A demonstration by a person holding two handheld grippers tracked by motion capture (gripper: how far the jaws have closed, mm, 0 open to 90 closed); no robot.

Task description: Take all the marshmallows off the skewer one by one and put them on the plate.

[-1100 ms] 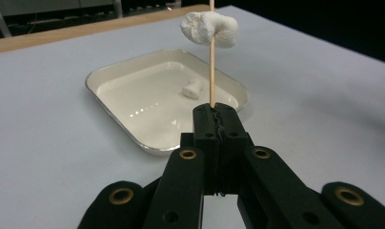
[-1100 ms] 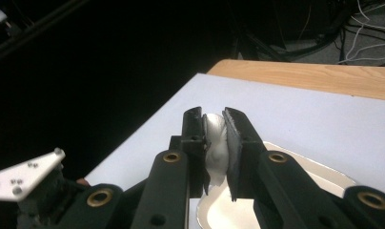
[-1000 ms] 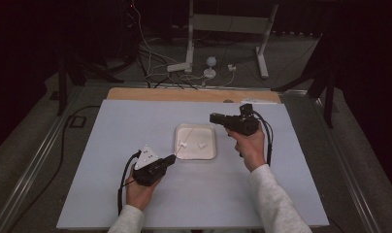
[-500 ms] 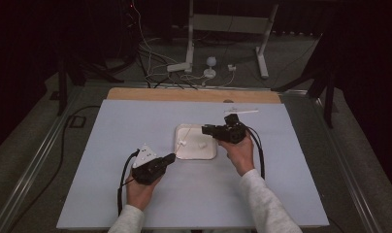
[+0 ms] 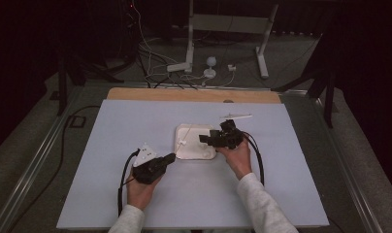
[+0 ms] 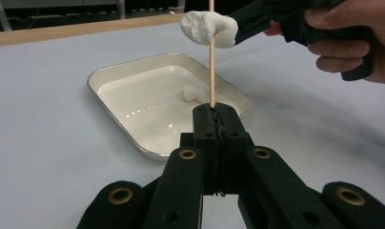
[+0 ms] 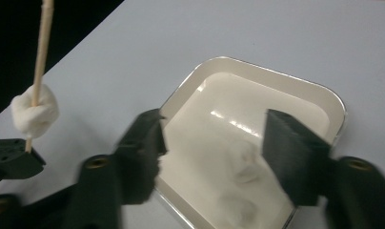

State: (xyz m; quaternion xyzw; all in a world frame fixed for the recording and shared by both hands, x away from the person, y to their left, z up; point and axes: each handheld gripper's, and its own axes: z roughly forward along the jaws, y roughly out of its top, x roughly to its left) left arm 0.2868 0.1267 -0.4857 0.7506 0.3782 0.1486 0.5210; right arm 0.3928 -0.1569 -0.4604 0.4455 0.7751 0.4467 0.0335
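Wooden skewer with marshmallow clamped upright in left gripper, right gripper gaping empty above tray

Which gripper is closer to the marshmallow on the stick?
The left gripper: it holds the skewer that carries the marshmallow. The right gripper is open over the tray, off to the side.

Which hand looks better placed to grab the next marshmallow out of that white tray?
The right gripper: its jaws stand open right over the tray, above a marshmallow. The left gripper is shut on the skewer, which already carries one marshmallow.
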